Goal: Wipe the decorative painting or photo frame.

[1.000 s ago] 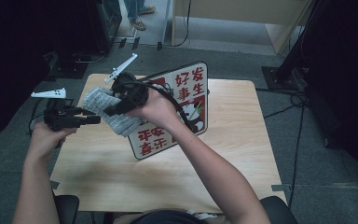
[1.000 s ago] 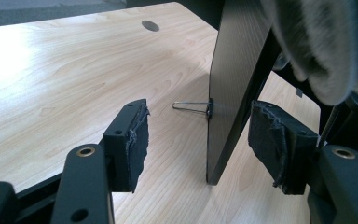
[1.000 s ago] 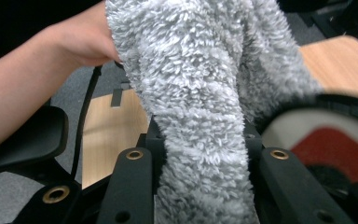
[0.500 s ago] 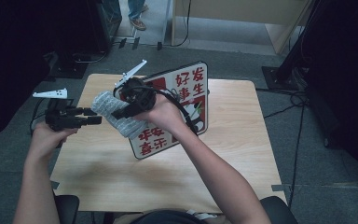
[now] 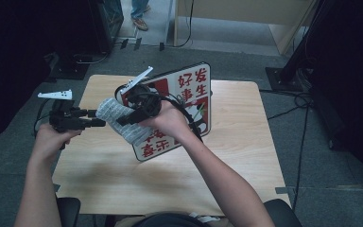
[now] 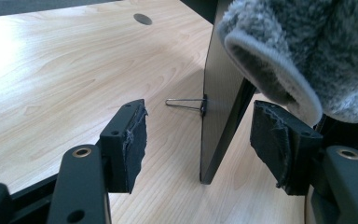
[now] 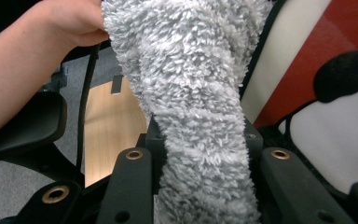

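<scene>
At the six o'clock edge of the high view the person's forearms rose onto the wooden counter (image 5: pixel 170 179), which lay bare along its near half. At about nine o'clock the left hand (image 5: pixel 52 137) held the left gripper (image 5: pixel 99 118) level, pointing toward three o'clock, with its jaws standing wide and nothing between the pads. In the left gripper view the two frayed pads (image 6: pixel 133 140) flanked the dark edge of the upright sign board (image 6: pixel 219 116), without touching it, and the open cuff of the grey fluffy sock (image 6: pixel 289 60) hung at about one o'clock, just above the right-hand pad. Near the centre of the high view the right hand (image 5: pixel 170 118) carried the right gripper (image 5: pixel 125 118), clamped tight on the sock (image 5: pixel 118 118), which drooped between the two grippers with its free end just beside the tips of the left one. The right gripper view showed the sock (image 7: pixel 200 116) pinched between the jaws and running up toward twelve o'clock, with the left hand (image 7: pixel 70 23) at eleven o'clock beside it. Behind the sock, from the centre toward one o'clock, stood the board (image 5: pixel 194 94), cream and red with red lettering and a panda picture. At twelve o'clock, beyond the counter, a person's feet (image 5: pixel 139 19) stood on the grey floor (image 5: pixel 227 47).
</scene>
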The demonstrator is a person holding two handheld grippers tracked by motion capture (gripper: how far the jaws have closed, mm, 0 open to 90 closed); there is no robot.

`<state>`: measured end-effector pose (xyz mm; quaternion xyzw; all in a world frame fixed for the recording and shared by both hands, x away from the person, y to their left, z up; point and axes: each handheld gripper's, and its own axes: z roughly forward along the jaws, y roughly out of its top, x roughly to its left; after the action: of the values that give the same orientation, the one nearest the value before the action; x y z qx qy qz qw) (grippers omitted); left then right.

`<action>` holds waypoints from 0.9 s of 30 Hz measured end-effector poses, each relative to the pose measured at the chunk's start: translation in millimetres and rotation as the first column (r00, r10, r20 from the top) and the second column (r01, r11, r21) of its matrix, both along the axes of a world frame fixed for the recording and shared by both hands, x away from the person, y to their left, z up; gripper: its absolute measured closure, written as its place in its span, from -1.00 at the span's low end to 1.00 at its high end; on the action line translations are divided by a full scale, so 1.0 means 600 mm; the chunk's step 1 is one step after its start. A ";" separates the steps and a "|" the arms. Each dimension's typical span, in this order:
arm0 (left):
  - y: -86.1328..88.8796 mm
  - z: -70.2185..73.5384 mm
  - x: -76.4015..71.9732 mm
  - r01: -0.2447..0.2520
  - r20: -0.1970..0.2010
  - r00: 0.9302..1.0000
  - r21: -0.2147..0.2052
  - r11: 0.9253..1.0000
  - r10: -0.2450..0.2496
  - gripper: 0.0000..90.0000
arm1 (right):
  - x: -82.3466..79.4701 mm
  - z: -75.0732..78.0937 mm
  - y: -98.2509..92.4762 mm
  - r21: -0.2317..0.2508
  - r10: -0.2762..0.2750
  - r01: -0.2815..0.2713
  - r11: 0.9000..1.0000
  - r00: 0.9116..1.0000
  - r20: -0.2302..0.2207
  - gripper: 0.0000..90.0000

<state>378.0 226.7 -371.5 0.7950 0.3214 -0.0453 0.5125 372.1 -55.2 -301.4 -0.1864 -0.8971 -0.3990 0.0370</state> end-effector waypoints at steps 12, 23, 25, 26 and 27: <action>0.002 0.001 -0.001 0.003 0.002 1.000 -0.003 1.000 -0.003 -0.20 | -0.002 -0.022 -0.006 -0.004 -0.005 0.005 1.000 1.000 -0.022 0.50; 0.000 0.001 -0.001 0.003 -0.002 1.000 0.001 1.000 -0.003 -0.20 | -0.010 -0.048 -0.008 -0.021 -0.013 0.012 1.000 0.999 -0.039 0.50; 0.000 0.001 -0.001 0.003 -0.004 1.000 0.000 1.000 -0.003 -0.20 | -0.011 -0.053 -0.008 -0.027 -0.013 0.012 1.000 0.999 -0.043 0.50; 0.000 0.001 -0.001 0.003 -0.004 1.000 0.000 1.000 -0.003 -0.20 | -0.011 -0.055 -0.008 -0.031 -0.010 0.009 0.999 0.999 -0.041 0.51; 0.000 0.001 -0.001 0.003 -0.003 1.000 0.000 1.000 -0.003 -0.20 | -0.012 -0.058 -0.008 -0.030 -0.010 0.009 1.000 0.999 -0.042 0.50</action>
<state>377.6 226.8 -370.8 0.7954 0.3207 -0.0472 0.5122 365.2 -59.9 -335.9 -0.1995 -0.9011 -0.3815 0.0512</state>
